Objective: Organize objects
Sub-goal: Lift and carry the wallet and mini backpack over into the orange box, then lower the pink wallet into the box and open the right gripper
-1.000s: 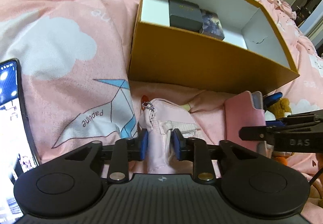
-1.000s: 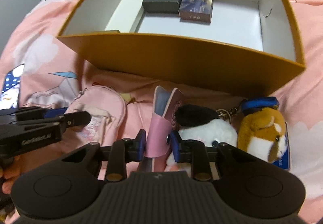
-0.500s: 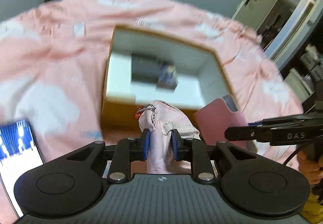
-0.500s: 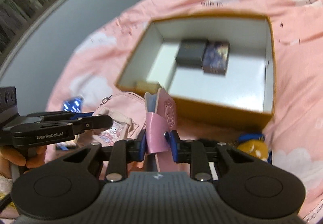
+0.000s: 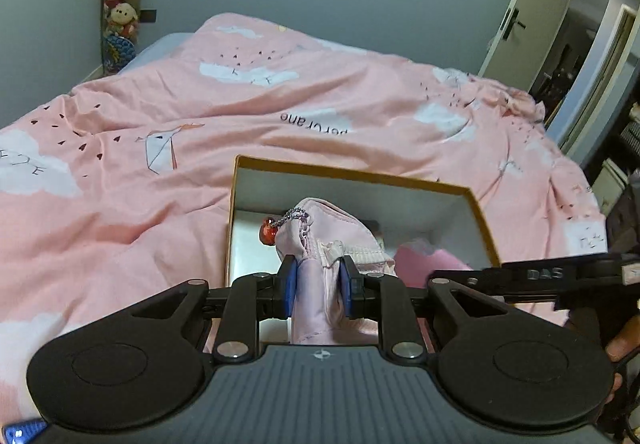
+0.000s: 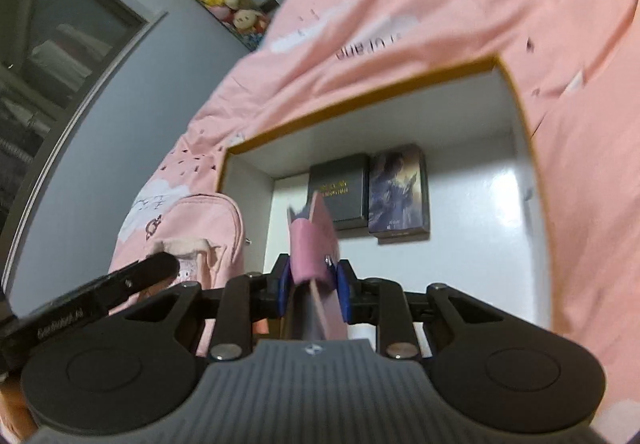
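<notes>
Both grippers have risen off the pink bedspread (image 5: 168, 244) since a second ago: then the pouch and the case lay on the bed in front of the box, now we carry both in the air at its opening.

Left gripper (image 5: 319, 286): jaws clamped on the pale pink zip pouch (image 5: 320, 240), which hangs over the near left part of the yellow box (image 5: 352, 176). A red bead on its chain (image 5: 267, 232) dangles at the pouch's left.

Right gripper (image 6: 313, 290): jaws clamped on the darker pink flap case (image 6: 314, 240), held upright above the white floor of the box. In the left view the case is blurred.

Box contents, right view: a dark box (image 6: 339, 190) and a picture-printed box (image 6: 399, 192), touching side by side against the far wall. The floor to their right and in front looks bare.

Step in hand, as we judge it: transport, both items at once. Next move calls for lowering each onto bare floor, pouch at left, case nearer the middle, clear of the two small boxes, then parting the jaws. We should mind the two grippers crowding each other at the rim.
</notes>
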Demonstrator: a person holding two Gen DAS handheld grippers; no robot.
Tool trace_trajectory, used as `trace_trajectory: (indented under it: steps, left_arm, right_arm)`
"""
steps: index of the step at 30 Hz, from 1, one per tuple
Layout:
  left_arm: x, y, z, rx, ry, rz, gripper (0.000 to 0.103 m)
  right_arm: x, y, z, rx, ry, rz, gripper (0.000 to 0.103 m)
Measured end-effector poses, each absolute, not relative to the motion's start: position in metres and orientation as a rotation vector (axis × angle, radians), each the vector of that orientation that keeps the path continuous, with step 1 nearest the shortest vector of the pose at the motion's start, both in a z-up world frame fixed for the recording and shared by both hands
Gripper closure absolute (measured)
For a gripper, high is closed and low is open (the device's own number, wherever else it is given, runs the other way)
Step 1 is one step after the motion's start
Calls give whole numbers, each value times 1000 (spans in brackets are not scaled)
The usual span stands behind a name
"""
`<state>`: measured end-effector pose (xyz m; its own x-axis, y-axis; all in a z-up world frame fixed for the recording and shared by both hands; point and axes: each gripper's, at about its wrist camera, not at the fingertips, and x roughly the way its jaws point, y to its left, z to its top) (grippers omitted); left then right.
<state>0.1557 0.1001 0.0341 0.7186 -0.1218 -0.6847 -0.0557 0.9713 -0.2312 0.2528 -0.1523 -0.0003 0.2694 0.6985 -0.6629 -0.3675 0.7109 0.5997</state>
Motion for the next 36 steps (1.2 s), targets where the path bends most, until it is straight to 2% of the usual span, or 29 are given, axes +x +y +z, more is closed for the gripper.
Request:
trace_trajectory:
  steps: [4, 14, 23, 28, 36]
  left_arm:
    - [160, 109, 30, -247, 777, -40, 79]
    - [176, 121, 16, -222, 794, -21, 79]
    - [179, 123, 10, -226, 800, -36, 78]
    - [179, 124, 10, -230, 799, -39, 78]
    - [179, 125, 9, -241, 799, -44, 78]
  right_arm:
    - [267, -123, -22, 299, 1122, 734, 79]
    - [285, -95, -76, 397, 1295, 762, 78]
    - [282, -95, -74, 121, 1320, 666, 69]
    - [283, -92, -80, -16, 1327, 600, 61]
    - [284, -98, -87, -65, 1392, 597, 60]
